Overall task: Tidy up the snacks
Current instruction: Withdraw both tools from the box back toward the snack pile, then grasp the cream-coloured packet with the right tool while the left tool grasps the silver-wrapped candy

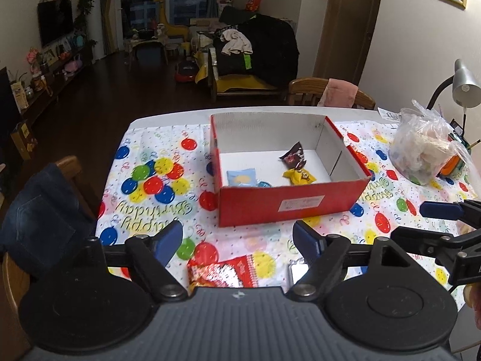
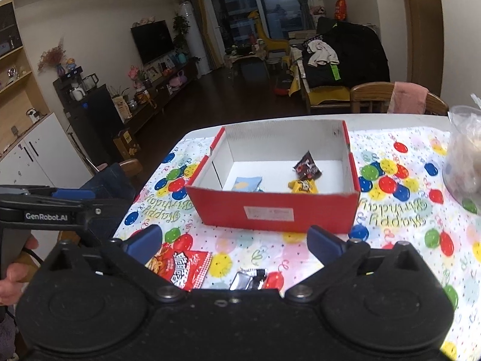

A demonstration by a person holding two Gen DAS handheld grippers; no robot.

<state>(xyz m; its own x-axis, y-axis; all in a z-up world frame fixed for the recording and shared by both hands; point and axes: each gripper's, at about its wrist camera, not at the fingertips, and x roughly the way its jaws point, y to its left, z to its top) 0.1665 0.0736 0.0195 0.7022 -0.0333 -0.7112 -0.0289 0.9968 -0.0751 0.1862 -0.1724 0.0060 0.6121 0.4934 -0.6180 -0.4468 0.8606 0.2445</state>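
Observation:
A red cardboard box (image 1: 288,203) (image 2: 270,207) stands on the balloon-print tablecloth. Inside lie a dark brown packet (image 1: 292,157) (image 2: 307,167), a yellow packet (image 1: 300,176) (image 2: 303,186) and a light blue packet (image 1: 241,178) (image 2: 247,183). In front of the box, a red snack bag (image 1: 224,272) (image 2: 183,266) and a silver wrapper (image 2: 249,279) (image 1: 298,272) lie on the cloth. My left gripper (image 1: 239,237) hovers open over the red bag. My right gripper (image 2: 234,240) stands open above the bag and the wrapper, nothing between its fingers.
A clear plastic bag of food (image 1: 427,147) (image 2: 464,162) sits at the table's right, by a grey desk lamp (image 1: 464,85). Wooden chairs stand at the far edge (image 1: 315,90) and at the left (image 1: 69,168), the left one draped with denim.

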